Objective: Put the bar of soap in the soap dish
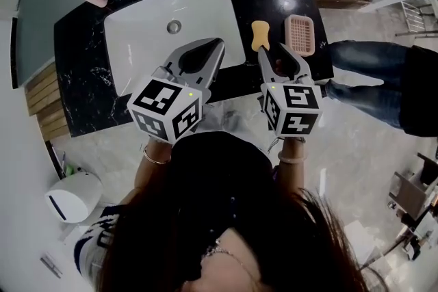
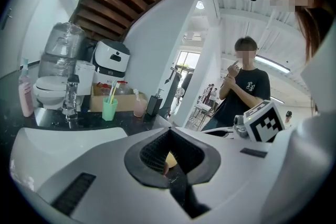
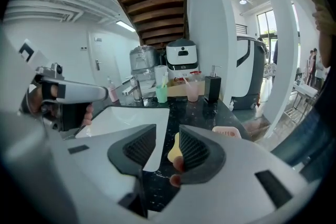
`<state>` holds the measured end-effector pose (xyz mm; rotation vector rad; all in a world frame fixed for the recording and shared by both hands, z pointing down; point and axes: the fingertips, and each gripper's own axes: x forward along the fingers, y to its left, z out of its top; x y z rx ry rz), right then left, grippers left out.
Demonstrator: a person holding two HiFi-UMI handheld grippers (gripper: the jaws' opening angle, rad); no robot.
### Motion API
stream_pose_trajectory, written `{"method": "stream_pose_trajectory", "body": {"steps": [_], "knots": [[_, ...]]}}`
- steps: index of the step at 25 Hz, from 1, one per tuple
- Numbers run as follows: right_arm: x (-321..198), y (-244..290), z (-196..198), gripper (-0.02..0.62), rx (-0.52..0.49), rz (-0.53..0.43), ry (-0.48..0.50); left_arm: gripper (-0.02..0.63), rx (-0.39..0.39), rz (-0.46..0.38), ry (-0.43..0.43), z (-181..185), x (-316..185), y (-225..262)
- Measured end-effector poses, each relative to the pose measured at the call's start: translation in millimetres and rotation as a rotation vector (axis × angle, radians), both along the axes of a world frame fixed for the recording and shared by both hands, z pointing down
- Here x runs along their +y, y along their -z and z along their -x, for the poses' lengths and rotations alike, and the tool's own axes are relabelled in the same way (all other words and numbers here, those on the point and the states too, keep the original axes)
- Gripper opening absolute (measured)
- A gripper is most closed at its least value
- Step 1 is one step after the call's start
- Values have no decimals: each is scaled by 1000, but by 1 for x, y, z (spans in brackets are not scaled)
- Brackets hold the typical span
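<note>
Soap [image 1: 260, 35]: It is yellow and lies on the black bench [image 1: 82, 72], between the sink [image 1: 137, 44] and the dish [image 1: 300, 34].
Dish: It is pink and looks empty. It sits just beside the soap and does not touch it.
Right gripper [image 1: 275, 51]: Its fingers [image 3: 197, 149] are apart and hold nothing. It hangs close to the soap, and the soap shows in the gap, a bit past the tips.
Left gripper [image 1: 216, 44]: Its fingers are pressed together with nothing in them. It hangs over the front of the sink.
Done so far: Nothing yet. The soap has not been picked up.
Left to do: Close the right fingers on the soap, lift it, move it over the dish, set it inside and let go.
</note>
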<state>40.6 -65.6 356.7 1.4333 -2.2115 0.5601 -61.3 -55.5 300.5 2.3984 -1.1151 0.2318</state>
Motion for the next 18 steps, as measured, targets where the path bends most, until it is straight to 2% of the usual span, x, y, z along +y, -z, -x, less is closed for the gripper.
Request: {"method": "stream_pose_trajectory", "body": {"steps": [6, 13, 18], "knots": [[-23, -26, -6, 137, 34, 90, -47, -8, 23, 43, -30, 6, -24, -12], [-47, -65, -1, 176, 66, 208, -52, -8, 39, 98, -34, 19, -51, -31], [-56, -87, -2, 176, 100, 271, -58, -8, 50, 134, -31, 26, -64, -44]]}}
